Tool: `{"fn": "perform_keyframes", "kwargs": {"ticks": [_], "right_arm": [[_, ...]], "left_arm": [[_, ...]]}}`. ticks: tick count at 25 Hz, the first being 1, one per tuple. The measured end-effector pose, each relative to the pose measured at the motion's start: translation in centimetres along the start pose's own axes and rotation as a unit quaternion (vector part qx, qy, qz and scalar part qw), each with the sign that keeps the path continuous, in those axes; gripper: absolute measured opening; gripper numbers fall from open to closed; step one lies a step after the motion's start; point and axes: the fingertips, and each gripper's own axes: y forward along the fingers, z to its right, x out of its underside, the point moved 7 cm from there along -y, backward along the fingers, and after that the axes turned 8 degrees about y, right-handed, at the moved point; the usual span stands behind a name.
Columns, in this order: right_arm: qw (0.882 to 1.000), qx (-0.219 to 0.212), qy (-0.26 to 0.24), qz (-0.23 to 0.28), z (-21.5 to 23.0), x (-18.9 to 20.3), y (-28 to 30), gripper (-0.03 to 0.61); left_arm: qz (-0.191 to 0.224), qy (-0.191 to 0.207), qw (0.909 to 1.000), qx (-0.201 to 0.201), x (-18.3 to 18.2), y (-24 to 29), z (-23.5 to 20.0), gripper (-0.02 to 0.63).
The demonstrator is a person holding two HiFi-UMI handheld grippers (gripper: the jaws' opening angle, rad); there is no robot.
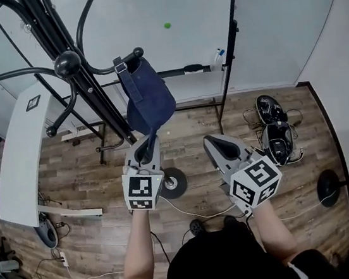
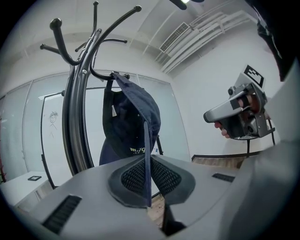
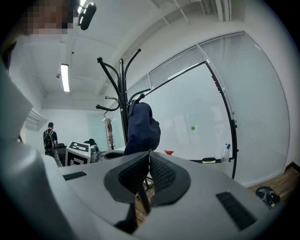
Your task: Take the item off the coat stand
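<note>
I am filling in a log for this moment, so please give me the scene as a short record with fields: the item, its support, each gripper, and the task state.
item: dark blue fabric baseball cap
support: black metal coat stand; the cap hangs by its back strap on one curved hook
left gripper: jaws closed on the cap's brim
right gripper: jaws together, nothing between them, apart from the cap
task state: cap not yet off the hook
</note>
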Motion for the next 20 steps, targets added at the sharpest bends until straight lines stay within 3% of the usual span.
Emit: {"fn": "perform_keyframes", "kwargs": {"ticks": [10,20], "right_arm": [[1.0,0.002,-0.002,0.014,0.9,-0.8,-1.7,0.031],[1.0,-0.013,-0.012,0.015,1.5,-1.7,-3.1,0.031]], "left_arm": [[0.022,0.018,0.9996,-0.003,-2.5,0.6,0.9,0.029],[0.016,0.033,0.9993,-0.001,-4.2,1.3,1.6,0.029]]}}
